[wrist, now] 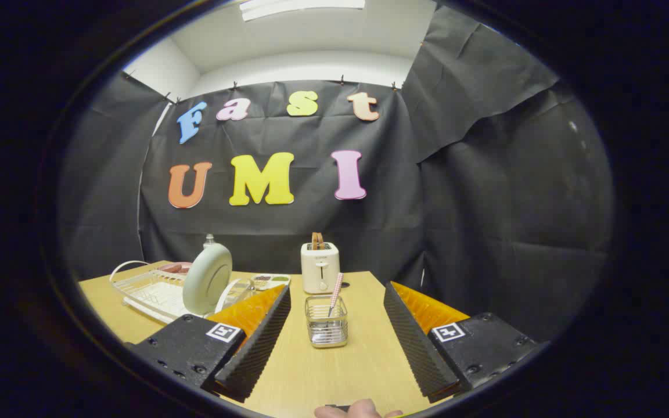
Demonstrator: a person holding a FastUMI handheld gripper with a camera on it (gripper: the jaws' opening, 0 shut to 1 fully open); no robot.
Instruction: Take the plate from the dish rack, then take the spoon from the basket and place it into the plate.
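A pale green plate (207, 279) stands on edge in the white wire dish rack (150, 292), beyond my left finger. A small wire basket (326, 321) sits on the wooden table just ahead of the fingers, between their lines, with a spoon (335, 292) with a pink checked handle leaning upright in it. My gripper (337, 316) is open, its black ridged fingers (259, 339) spread wide above the table with nothing between them.
A white toaster (320, 267) with bread in it stands behind the basket. A small tray (271, 281) with coloured items lies beside the rack, and a pink dish (175, 268) sits behind it. A person's fingertips (358, 410) show at the near table edge.
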